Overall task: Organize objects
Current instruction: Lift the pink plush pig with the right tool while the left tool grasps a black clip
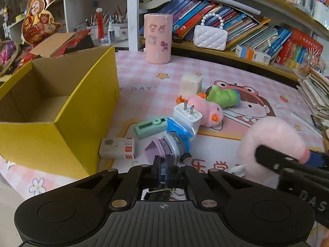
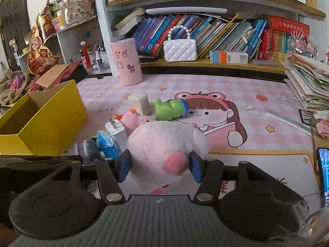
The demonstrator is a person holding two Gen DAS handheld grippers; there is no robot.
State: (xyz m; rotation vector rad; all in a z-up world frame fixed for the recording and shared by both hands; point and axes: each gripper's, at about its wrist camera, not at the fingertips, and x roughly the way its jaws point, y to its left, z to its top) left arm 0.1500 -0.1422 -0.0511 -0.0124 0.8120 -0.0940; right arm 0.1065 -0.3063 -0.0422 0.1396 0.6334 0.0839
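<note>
A: Since the yellow box (image 1: 61, 111) at the worktop's left edge shows only bare cardboard inside, I'd judge nothing has been put away yet.

B: Agreed. The left hand-held gripper (image 1: 163, 164) has its jaws together with nothing visibly between them, just short of the toy car (image 1: 174, 146) near the front edge.

A: And the right hand-held gripper (image 2: 160, 167)?

B: Clamped on the big pink plush toy (image 2: 164, 144), pads pressing both its sides, above the worktop's front middle.

A: So what is left?

B: Nearly everything, I think: the white charger (image 1: 188, 114), the green stapler (image 1: 150, 126), the small carton (image 1: 117, 148), the pink duck plush (image 1: 205, 111), the green toy (image 1: 224, 97) and the cream block (image 1: 191, 84), all clustered mid-worktop beside the box.
</note>
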